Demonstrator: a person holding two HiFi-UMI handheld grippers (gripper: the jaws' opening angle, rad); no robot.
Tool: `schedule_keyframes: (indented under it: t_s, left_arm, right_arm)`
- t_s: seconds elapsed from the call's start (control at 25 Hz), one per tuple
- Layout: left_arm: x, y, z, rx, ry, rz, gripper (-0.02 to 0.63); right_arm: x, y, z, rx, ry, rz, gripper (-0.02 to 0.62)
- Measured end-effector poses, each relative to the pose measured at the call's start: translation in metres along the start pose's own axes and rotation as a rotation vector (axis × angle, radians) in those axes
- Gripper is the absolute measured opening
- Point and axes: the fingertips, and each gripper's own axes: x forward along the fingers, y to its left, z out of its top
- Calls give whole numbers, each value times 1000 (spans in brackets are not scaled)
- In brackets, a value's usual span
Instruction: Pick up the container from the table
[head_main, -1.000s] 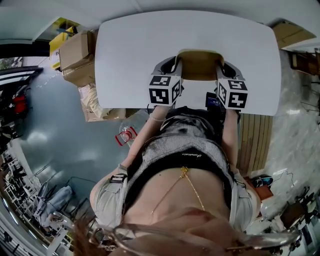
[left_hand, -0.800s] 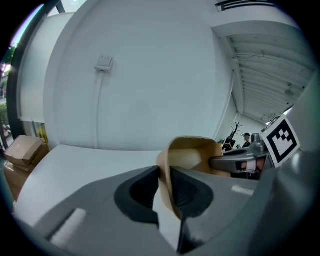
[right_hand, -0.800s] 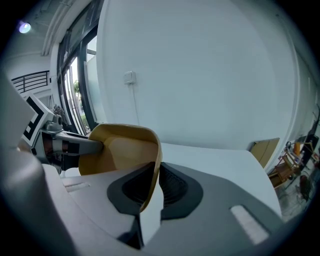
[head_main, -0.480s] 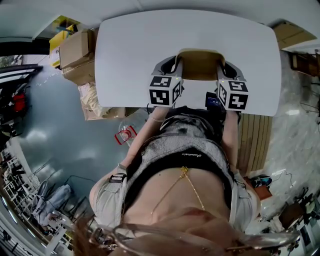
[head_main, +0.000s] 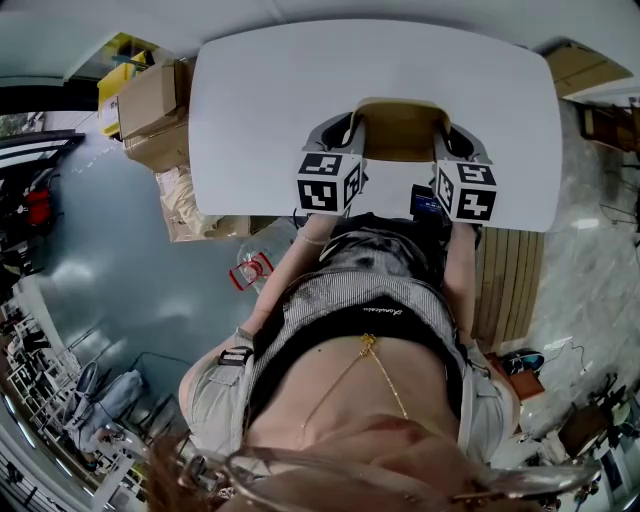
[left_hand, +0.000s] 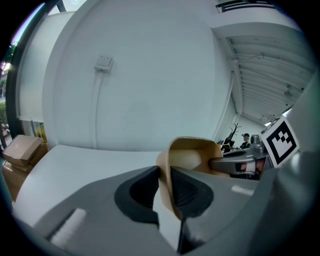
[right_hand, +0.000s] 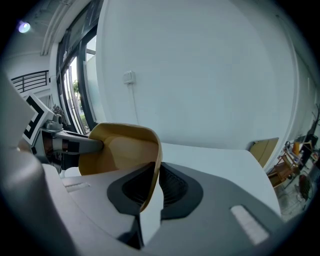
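Two grippers, one container. The left gripper (left_hand: 165, 175) is clamped on the left wall of the single tan, thin-walled, round-cornered open container (left_hand: 192, 155). The right gripper (right_hand: 156, 172) pinches the opposite wall. The container hangs between them, mouth upward, its long axis running from gripper to gripper. Whether its base touches the white table (head_main: 260, 100) cannot be told. The table's near edge lies just behind both grippers. Ahead of them, past the container, bare tabletop stretches to the far edge, then a white wall (left_hand: 150, 75).
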Motion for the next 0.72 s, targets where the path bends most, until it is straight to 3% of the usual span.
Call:
schedule_keyframes:
  t_s: [0.72]
  left_arm:
    - [4, 1, -2, -2, 13, -6, 41]
  right_arm:
    - [3, -2, -3, 5, 13, -4, 54]
